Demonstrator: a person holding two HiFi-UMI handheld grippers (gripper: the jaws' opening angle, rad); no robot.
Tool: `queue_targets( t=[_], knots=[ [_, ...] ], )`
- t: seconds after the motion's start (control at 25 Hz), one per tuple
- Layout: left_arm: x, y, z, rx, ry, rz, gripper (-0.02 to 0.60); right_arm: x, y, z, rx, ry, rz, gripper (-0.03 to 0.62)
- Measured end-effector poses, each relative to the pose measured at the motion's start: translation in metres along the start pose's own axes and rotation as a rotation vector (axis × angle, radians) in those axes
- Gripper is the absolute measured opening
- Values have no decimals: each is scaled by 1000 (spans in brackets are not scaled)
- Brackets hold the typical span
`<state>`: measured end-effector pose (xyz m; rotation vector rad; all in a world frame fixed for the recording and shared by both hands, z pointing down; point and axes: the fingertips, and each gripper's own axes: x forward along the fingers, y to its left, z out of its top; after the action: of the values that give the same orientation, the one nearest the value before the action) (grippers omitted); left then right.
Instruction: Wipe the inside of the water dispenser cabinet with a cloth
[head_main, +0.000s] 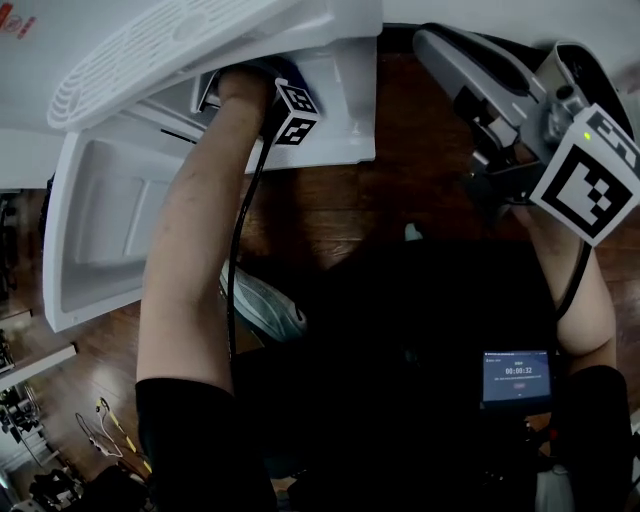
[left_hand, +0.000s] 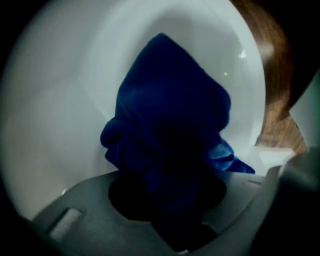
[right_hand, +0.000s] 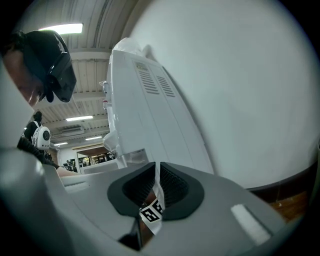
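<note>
A dark blue cloth (left_hand: 172, 125) is bunched up between the jaws of my left gripper (left_hand: 167, 205), which is shut on it. The cloth rests against the white inner wall of the water dispenser cabinet (left_hand: 60, 115). In the head view my left forearm reaches into the cabinet opening, and only the gripper's marker cube (head_main: 295, 113) shows; its jaws and the cloth are hidden there. My right gripper (head_main: 440, 50) hangs to the right of the dispenser, shut with nothing in it. The right gripper (right_hand: 156, 182) points level past the dispenser's white side (right_hand: 145, 115).
The cabinet door (head_main: 100, 230) stands open at the left, over the wooden floor (head_main: 400, 190). A shoe (head_main: 265, 305) is below my left arm. A small timer screen (head_main: 515, 375) glows at lower right. A white wall (right_hand: 240, 100) rises beside the dispenser.
</note>
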<state>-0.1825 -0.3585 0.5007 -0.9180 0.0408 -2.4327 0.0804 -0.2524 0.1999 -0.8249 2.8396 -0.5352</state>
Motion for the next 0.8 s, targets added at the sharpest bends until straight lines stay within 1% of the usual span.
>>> queue_targets(
  t=[0.12,0.16,0.28,0.36,0.52,0.6,0.68,0.8],
  knots=[
    [6,14,-2,-29,39,4,175,-1,-7,-6,4,7,4,32],
    [5,13,-2,-22,45,-1,175,-1,-8,-7,5,9,5,32],
    [-5,-7,3,50,37,-21,169,-1,-7,-7,5,10,4,32],
    [-15,-26,8,60,0,-30,170,-1,-7,-5,4,4,3,32],
    [-41,-67,19,4,-138,-45,170,-3,-5,-3,-1,-2,-5,32],
    [-50,-79,20,2,-160,-38,170,-2,-4,-2,-6,1,-3,32],
    [-50,-76,17,4,-141,-28,170,-2,-5,-3,-13,5,-5,32],
    [-39,-56,14,5,-78,-27,172,-4,-7,-3,-14,6,-16,32]
  ],
)
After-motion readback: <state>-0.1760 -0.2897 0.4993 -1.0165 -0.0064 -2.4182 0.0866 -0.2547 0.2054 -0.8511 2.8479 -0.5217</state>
